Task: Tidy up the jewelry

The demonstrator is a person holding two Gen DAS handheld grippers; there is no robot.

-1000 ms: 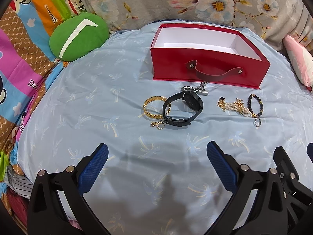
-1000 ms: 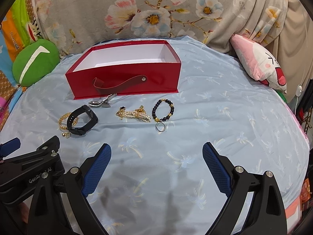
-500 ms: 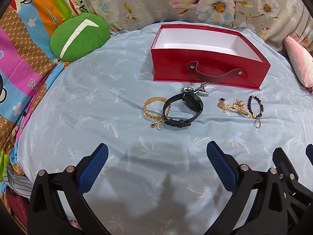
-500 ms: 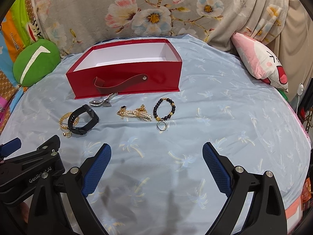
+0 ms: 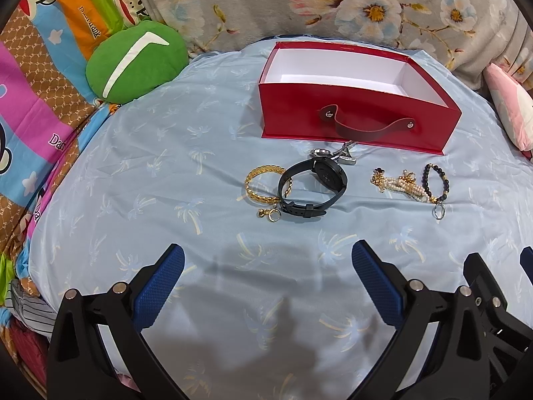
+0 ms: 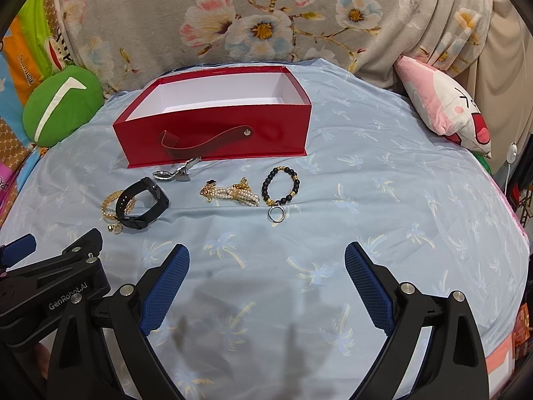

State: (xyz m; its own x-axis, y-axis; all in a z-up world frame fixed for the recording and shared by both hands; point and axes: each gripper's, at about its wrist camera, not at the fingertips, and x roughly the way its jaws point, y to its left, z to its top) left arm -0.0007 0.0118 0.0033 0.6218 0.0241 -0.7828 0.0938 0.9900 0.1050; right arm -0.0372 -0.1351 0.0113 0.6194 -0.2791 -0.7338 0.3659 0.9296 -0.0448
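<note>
Lying on a light blue sheet [image 6: 383,220] printed with palm trees, the jewelry is strung out in a row just in front of an open red box [image 6: 213,133], which is taken as the landmark. At the far left, beyond the box's left end, a green cushion [image 6: 61,103] is seen. In front of the box's left end a gold chain bracelet [image 5: 258,183] is overlapped by a black wristwatch [image 5: 313,186]; a silver watch [image 6: 173,174] lies nearly against the box's front wall. Further right are found a pearl bracelet [image 6: 233,195], a black bead bracelet [image 6: 281,185] and, touching it, a silver ring [image 6: 276,215]. The left gripper [image 5: 266,283] and the right gripper [image 6: 266,280] are held above the sheet, well short of the jewelry, jaws spread wide with nothing between them.
</note>
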